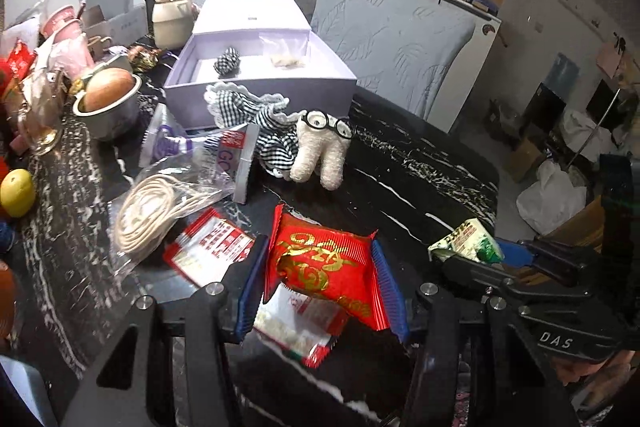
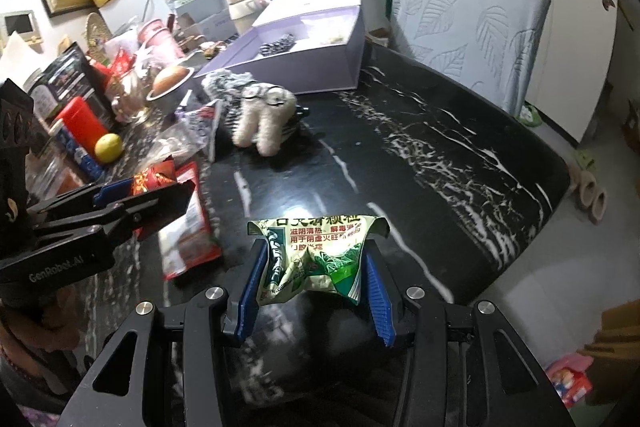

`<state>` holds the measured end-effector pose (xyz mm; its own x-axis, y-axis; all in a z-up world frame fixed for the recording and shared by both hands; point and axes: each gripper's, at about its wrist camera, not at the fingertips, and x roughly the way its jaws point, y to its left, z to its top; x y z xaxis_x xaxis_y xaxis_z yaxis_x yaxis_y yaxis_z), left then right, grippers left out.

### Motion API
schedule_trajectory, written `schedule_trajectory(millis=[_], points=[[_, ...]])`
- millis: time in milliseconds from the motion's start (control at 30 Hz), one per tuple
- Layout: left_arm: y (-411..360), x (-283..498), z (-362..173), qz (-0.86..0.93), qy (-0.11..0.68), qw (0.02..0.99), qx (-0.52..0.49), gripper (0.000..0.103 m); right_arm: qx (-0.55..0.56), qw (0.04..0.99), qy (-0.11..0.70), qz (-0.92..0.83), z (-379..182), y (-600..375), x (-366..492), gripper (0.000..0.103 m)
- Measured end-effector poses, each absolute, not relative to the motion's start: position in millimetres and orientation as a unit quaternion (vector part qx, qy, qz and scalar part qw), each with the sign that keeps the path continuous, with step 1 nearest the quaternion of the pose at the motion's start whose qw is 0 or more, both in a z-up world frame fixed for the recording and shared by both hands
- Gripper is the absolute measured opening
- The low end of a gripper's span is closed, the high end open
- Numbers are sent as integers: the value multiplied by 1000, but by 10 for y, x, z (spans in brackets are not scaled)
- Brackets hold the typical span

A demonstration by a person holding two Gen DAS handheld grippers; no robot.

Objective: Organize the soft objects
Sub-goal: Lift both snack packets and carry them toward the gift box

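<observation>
Black marble with white veins forms the surface point(image 2: 460, 163), and its near-right stretch lies bare out to the rounded edge, while the far-left side is crowded with cups, bowls and packets. Lavender cardboard makes up the open gift box point(image 1: 256, 95), the landmark at the far side; a checked fabric bundle point(image 1: 226, 61) and a small clear bag point(image 1: 285, 55) lie inside it. Behind and to the right of the box stands a chair draped in a pale leaf-quilted cover point(image 2: 472, 11). Just in front of the box lies a gingham cloth point(image 1: 256, 115), and touching it stands a white plush tooth with glasses point(image 1: 320, 155). Left of that, near the box's front corner, sits a bagged coil of cord point(image 1: 152, 211).

Both grippers angle steeply down over the near part of the surface, well in front of the box. The left gripper point(image 1: 320, 287) has its blue fingers clenched on a red and gold packet point(image 1: 324, 267), lifted above a red and white packet point(image 1: 296, 331). The right gripper point(image 2: 312, 291) is beside it, fingers squeezing a crumpled green and white sachet point(image 2: 316, 259) clear of the surface.
</observation>
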<state>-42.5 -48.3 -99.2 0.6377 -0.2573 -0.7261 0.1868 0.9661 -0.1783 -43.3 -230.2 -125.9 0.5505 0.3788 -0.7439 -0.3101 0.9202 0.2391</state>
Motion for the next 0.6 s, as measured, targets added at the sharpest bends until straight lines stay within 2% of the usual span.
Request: schedule_trajectory(millis=[600], points=[[-306,-658,-342,-108,319,940,-58,51,17,897,366,247,-761,-2153,-627,46]])
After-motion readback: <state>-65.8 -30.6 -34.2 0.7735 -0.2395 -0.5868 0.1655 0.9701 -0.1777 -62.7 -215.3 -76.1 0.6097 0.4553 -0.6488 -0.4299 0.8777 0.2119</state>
